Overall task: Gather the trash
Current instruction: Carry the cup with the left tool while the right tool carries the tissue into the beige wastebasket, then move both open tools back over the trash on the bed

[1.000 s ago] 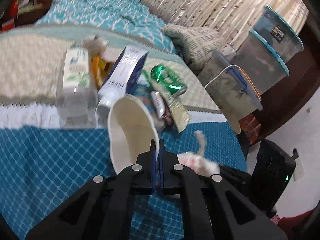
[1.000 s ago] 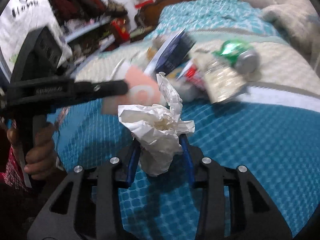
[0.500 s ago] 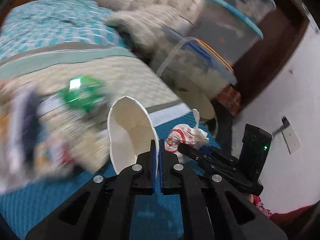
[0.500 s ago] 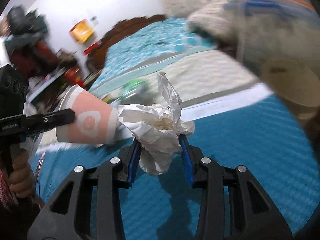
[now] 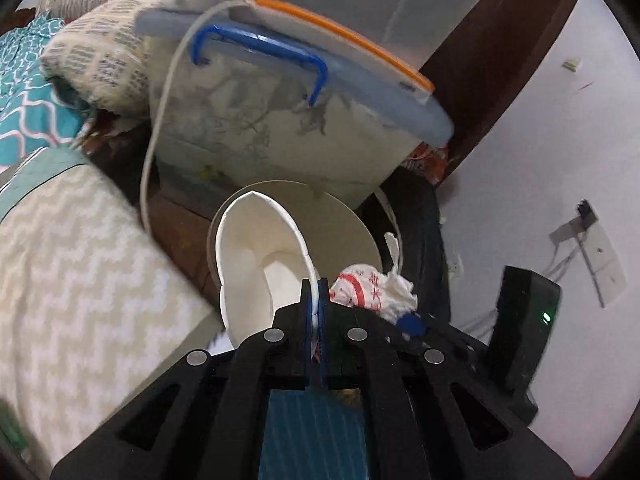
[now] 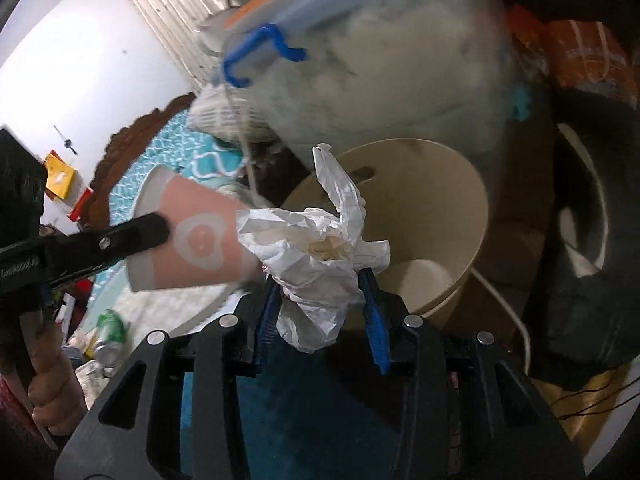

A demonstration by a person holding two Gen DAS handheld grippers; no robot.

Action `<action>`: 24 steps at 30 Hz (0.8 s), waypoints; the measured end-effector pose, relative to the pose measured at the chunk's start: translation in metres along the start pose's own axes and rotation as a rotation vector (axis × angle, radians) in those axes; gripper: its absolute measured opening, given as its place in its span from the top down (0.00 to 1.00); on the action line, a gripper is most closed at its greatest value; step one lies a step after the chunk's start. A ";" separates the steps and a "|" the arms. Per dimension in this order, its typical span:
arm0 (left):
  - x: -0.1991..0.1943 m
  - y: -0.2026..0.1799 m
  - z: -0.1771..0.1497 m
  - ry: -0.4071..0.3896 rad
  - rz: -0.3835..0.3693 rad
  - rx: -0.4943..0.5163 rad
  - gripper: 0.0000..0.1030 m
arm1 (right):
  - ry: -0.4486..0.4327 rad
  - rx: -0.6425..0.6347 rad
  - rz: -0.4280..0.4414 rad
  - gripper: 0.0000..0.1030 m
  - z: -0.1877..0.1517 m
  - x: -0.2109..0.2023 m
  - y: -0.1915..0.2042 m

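Left gripper point(image 5: 316, 300) is clamped on the rim of the paper cup point(image 5: 256, 256). Right gripper point(image 6: 320, 304), jaws opening, carries crumpled paper point(image 6: 316, 256) between them, pads touching it, above the beige bin point(image 6: 436, 216).

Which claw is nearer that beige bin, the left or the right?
Right. The right claw, its jaws opening around crumpled paper, hangs at the bin rim; the left claw, pinching a cup, sits farther left.

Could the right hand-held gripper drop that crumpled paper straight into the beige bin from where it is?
Probably yes. The right hand-held gripper, jaws opening around the crumpled paper, sits beside the open beige bin; nothing covers its mouth, though the paper cup hangs close alongside.
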State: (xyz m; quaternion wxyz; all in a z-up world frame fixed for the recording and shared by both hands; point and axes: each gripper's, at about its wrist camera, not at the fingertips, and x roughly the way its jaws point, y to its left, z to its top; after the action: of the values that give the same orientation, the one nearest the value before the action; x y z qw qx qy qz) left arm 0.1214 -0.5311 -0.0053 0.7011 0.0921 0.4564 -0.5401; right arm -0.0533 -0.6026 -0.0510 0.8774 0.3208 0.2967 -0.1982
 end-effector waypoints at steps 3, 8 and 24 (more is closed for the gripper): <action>0.028 0.001 0.004 0.029 0.031 -0.016 0.96 | 0.012 -0.009 -0.028 0.47 0.009 0.015 -0.001; 0.045 0.003 0.003 0.030 0.101 -0.039 0.46 | -0.023 0.006 -0.042 0.34 0.009 0.012 0.006; -0.140 0.028 -0.106 -0.207 0.164 -0.033 0.47 | 0.011 -0.156 0.224 0.49 -0.041 -0.020 0.123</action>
State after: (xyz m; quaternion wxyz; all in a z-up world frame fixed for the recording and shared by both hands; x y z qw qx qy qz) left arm 0.0876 -0.3593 0.0281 0.7877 0.0613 0.3815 -0.4798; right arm -0.0179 -0.4831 -0.0090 0.9147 0.2837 0.2782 -0.0735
